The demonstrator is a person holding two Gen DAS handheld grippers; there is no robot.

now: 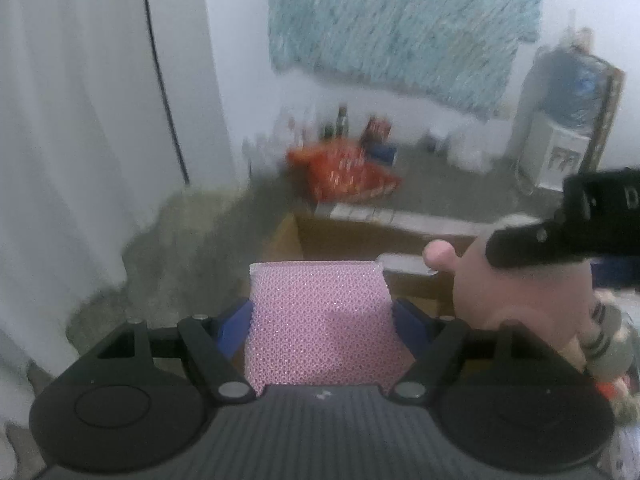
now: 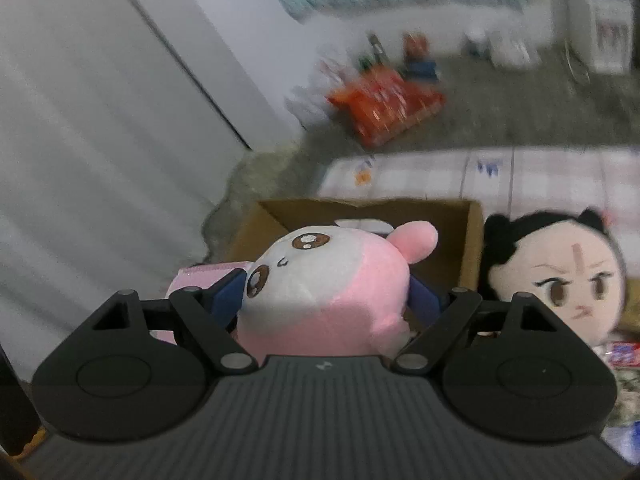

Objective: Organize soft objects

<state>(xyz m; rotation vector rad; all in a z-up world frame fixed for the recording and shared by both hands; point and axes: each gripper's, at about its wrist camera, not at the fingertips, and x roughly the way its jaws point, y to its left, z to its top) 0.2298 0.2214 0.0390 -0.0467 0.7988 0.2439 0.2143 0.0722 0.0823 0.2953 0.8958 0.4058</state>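
My left gripper [image 1: 322,312] pinches the pink sponge [image 1: 320,320] and my right gripper [image 2: 324,292] the pink plush [image 2: 328,292]; hurrying could drop either short of the cardboard box [image 2: 468,240].

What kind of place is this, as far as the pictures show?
Probably a room in a home, perhaps a bedroom. A checked bedsheet lies beyond an open cardboard box, a knitted blue blanket hangs on the wall, and a water dispenser stands on the carpeted floor.

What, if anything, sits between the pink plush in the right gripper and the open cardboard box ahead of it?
Nothing visible. The pink plush, clamped in the right gripper, hangs just before the cardboard box, whose open top shows only a small white item inside.
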